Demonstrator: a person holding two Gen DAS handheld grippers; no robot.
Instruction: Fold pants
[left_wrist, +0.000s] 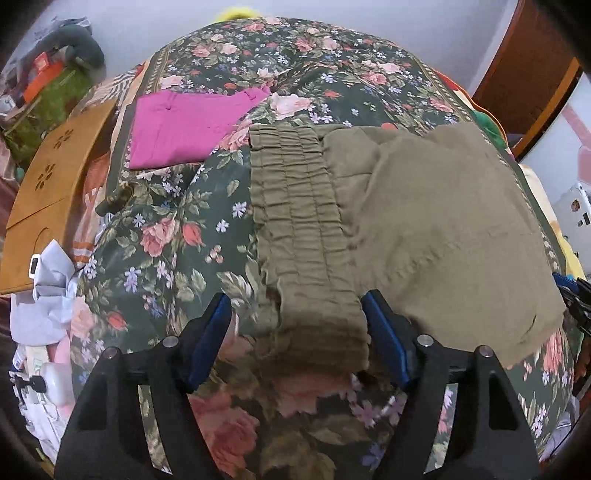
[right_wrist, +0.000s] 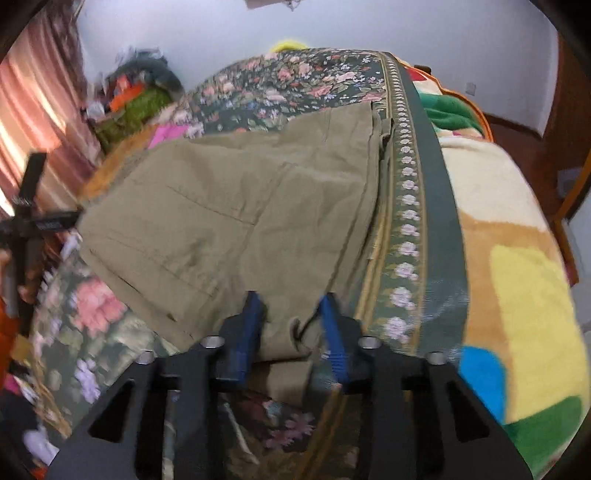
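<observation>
bed: dark green floral bedspread (left_wrist: 166, 236) covering it
pants: folded olive-khaki cloth pants (left_wrist: 424, 206) lying on the bedspread, gathered waistband toward the left gripper
left gripper (left_wrist: 295, 325): jaws apart, straddling the waistband's near end
right gripper (right_wrist: 291, 314): jaws apart over the pants' near corner

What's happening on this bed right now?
A person with a handheld gripper in each hand is folding olive pants on a floral bedspread. The left gripper straddles the gathered waistband, jaws wide. The right gripper has fabric at the other near edge between its jaws. Folded magenta pants lie beyond.
</observation>
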